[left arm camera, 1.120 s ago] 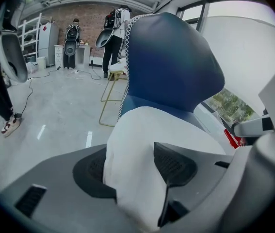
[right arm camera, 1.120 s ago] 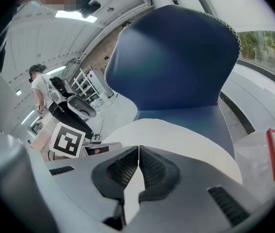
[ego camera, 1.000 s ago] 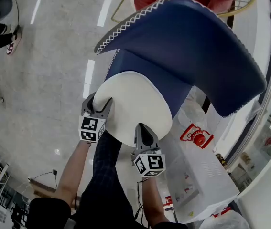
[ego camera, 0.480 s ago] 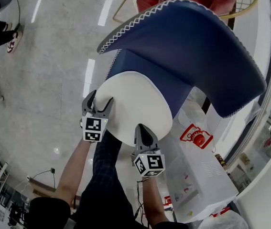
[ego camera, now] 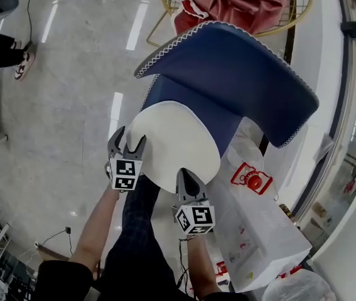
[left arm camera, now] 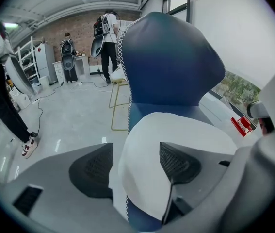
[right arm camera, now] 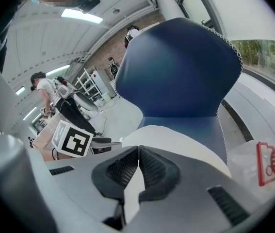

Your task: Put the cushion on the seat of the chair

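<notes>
A round white cushion (ego camera: pixel 174 143) lies on the seat of a blue chair (ego camera: pixel 240 74) with white zigzag stitching along its edge. My left gripper (ego camera: pixel 129 138) stands wide open at the cushion's left edge. In the left gripper view the cushion (left arm camera: pixel 176 132) reaches in between the spread jaws of the left gripper (left arm camera: pixel 135 166), and the pads do not press on it. My right gripper (ego camera: pixel 187 174) is at the cushion's near edge. In the right gripper view the right gripper (right arm camera: pixel 138 166) is shut on a thin fold of the cushion (right arm camera: pixel 176 137), with the chair's back (right arm camera: pixel 176 67) behind.
A white plastic bag with red print (ego camera: pixel 253 212) stands right of the chair, by a glass wall. A gold wire chair holding red cloth (ego camera: pixel 240 2) is behind it. A person's shoe (ego camera: pixel 21 64) is at the far left. People (left arm camera: pixel 109 38) stand far across the floor.
The left jaws have spread wider at the cushion's left edge. The right gripper stays shut on the near edge. The chair sits slightly lower and more to the left in the head view.
</notes>
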A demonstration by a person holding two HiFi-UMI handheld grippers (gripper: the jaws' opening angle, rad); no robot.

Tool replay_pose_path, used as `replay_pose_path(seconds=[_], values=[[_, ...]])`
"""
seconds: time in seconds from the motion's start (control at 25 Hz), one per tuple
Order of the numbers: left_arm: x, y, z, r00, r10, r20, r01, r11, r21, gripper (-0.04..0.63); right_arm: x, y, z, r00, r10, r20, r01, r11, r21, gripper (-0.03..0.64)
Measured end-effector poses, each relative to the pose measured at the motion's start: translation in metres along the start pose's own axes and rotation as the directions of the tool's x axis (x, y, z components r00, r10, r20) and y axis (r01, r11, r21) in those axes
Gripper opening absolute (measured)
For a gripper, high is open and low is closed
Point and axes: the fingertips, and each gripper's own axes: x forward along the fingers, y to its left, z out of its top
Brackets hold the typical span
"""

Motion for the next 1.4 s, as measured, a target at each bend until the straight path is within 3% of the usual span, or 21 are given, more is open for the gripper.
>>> replay_pose_path(seconds=[0.56,0.68,0.88,1.04,1.4], values=[[-0.096,-0.053,0.058,0.983,-0.155,0.096,0.148,0.986,0.078,0.289,-0.052,0.031,0.049,0.996,-0.026,0.087,0.031,0.998,-0.058,0.029],[-0.12,-0.063,0.077,0.977,-0.161,0.142,0.149,0.984,0.094,0.193,-0.068,0.037,0.062,0.993,-0.033,0.113,0.041,0.997,-0.066,0.029],[-0.171,-0.081,0.102,0.966,-0.182,0.182,0.162,0.98,0.117,0.17,-0.104,0.048,0.082,0.986,-0.042,0.162,0.053,0.996,-0.07,0.029],[-0.217,-0.094,0.117,0.957,-0.181,0.228,0.153,0.979,0.137,0.107,-0.139,0.06,0.094,0.98,-0.033,0.197,0.05,0.995,-0.082,0.029],[-0.316,-0.129,0.14,0.923,-0.222,0.313,0.176,0.97,0.168,0.048,-0.226,0.093,0.118,0.952,-0.03,0.304,0.064,0.993,-0.104,0.029]])
